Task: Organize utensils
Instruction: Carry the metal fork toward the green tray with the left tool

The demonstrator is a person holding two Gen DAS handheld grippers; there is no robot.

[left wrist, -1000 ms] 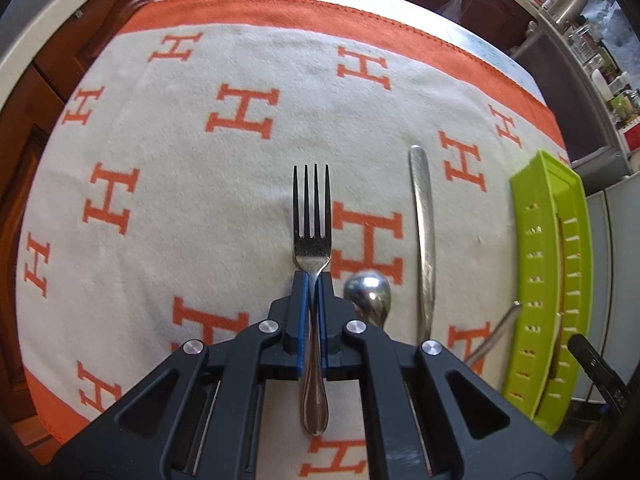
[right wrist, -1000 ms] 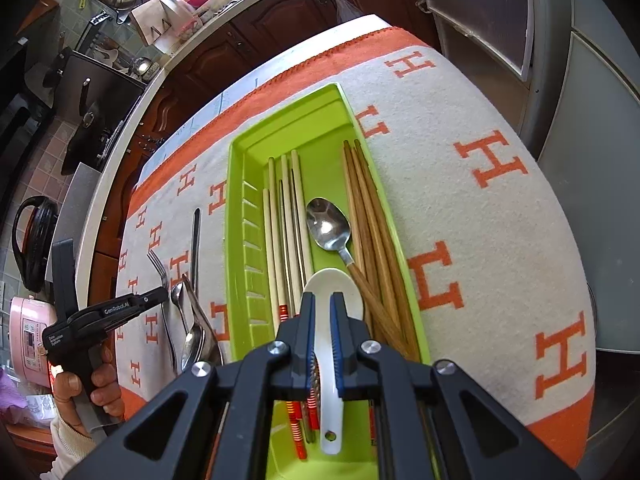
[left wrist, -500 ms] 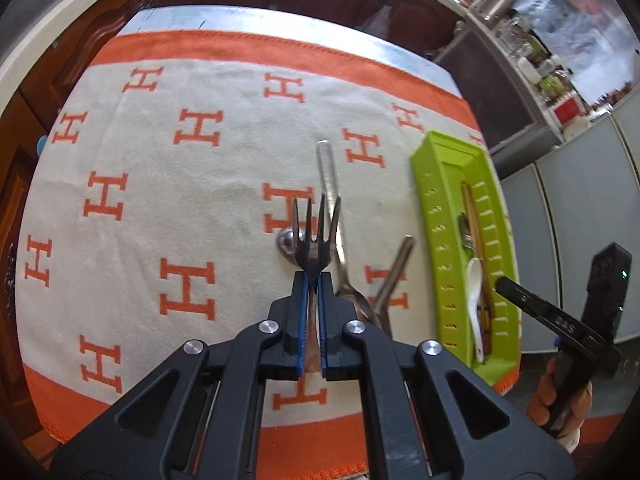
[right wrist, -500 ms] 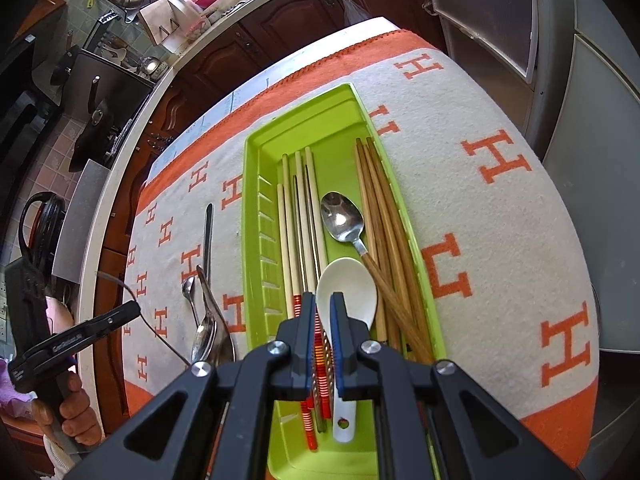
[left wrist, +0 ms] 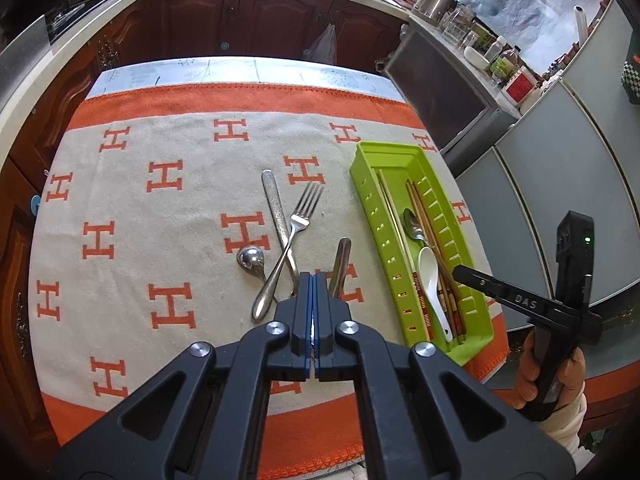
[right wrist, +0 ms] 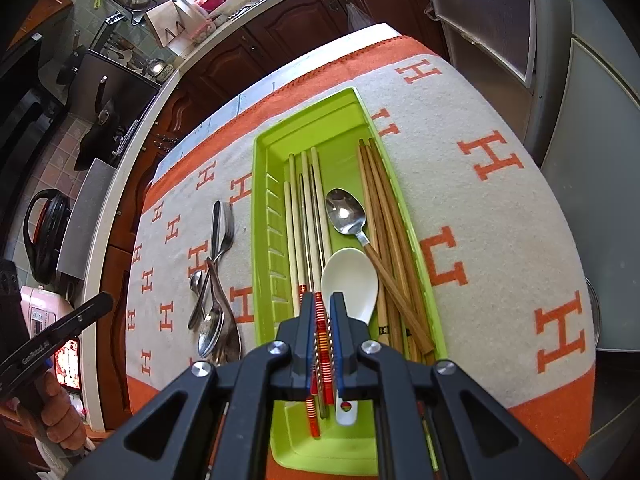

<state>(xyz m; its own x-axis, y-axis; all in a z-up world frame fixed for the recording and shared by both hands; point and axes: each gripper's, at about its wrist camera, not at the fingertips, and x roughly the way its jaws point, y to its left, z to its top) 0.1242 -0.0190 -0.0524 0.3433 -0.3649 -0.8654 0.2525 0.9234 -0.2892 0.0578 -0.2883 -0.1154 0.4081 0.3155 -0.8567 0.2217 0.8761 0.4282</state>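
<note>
Judged from how things lay, the job was partly done. Left of centre in the left wrist view, several pieces were loose on the cloth-covered desk [left wrist: 132, 208]: a small spoon [left wrist: 250, 259], a knife [left wrist: 275, 208] and a fork [left wrist: 289, 250] crossed over it, and one more steel handle [left wrist: 340, 266] just right of them — all waiting to be moved. Further right, the green tray [left wrist: 370, 216] already held pale chopsticks [right wrist: 298, 232], a steel spoon [right wrist: 346, 212], a white ceramic spoon [right wrist: 349, 282] and brown chopsticks [right wrist: 386, 216], lined up lengthwise. So the chopsticks and two spoons looked sorted, and the pile beside the tray was left.

The left tongs [left wrist: 312, 280], at lower centre of their own view, were pressed together with nothing between them, above the loose cutlery and not touching it. The right tongs [right wrist: 323, 300], at lower centre of the right wrist view, stood nearly together over the near end of the tray, with the red-striped chopstick ends showing in the narrow gap — whether they pinched those ends or only hung above them could not be told.
</note>
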